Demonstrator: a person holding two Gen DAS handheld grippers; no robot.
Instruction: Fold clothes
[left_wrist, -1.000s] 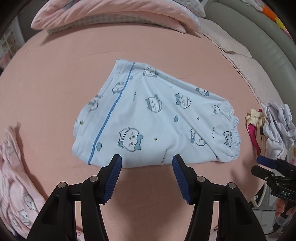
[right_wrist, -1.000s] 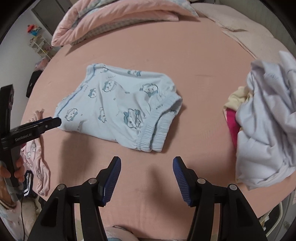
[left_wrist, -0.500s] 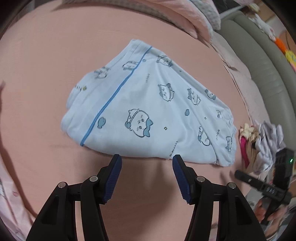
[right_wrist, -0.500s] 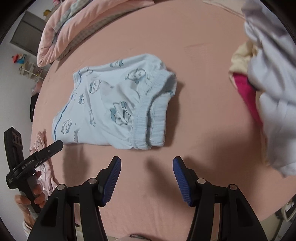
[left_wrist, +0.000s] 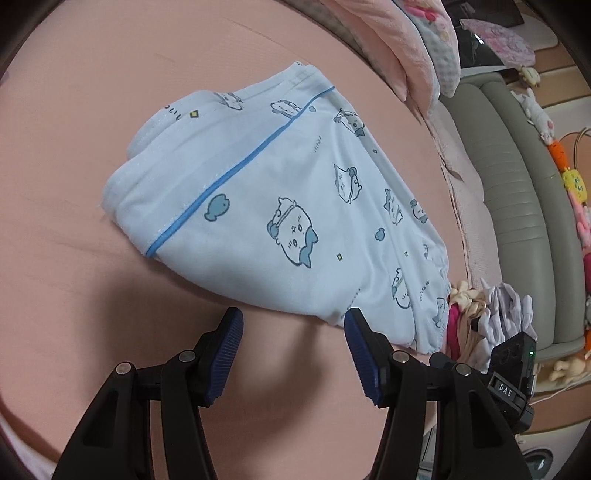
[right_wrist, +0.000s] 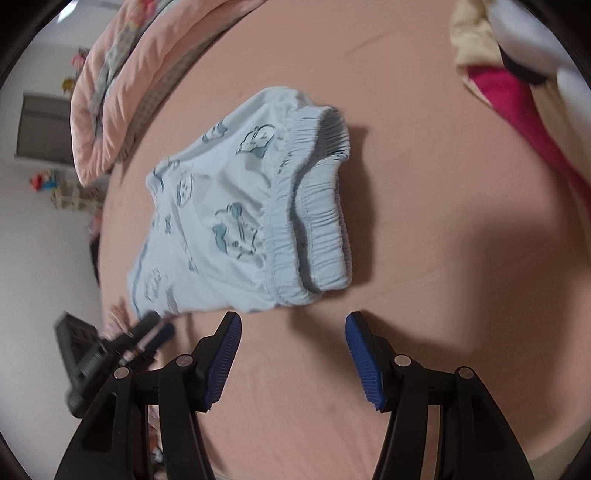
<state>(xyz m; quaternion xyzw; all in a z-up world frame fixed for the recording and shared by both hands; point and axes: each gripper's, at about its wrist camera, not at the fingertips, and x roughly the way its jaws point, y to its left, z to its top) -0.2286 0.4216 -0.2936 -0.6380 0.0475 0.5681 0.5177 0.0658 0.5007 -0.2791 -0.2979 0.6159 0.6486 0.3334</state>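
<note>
Standing at the foot of the bed, I see the pale blue folded shorts with cartoon animal print and a darker blue piping stripe (left_wrist: 266, 206) lying flat on the salmon-pink bedsheet (left_wrist: 92, 92), well clear of everything else.

Going left to right: the left gripper (left_wrist: 291, 325) hangs over the sheet at the near long edge of the shorts, its 2 blue ribbed pads spread apart and nothing between them. Its right pad (left_wrist: 360, 341) sits just against the fabric edge; whether it touches, I cannot tell. The hem end with the piping lies off to its left.

Further right, the right gripper (right_wrist: 293, 328) hovers just short of the same near edge, at the gathered elastic waistband (right_wrist: 314, 206), which gapes open toward it. Its jaws are also spread and empty.

The shorts' long axis runs across in front of both tools, hem on the left, waistband on the right, so each hand has its own end closest. My guess is that both will pinch the near edge and carry it over to the far side.

A crumpled pile of white, cream and magenta clothes (right_wrist: 517, 74) waits at the right, and a rolled pink quilt (left_wrist: 399, 40) lies beyond the shorts.
</note>
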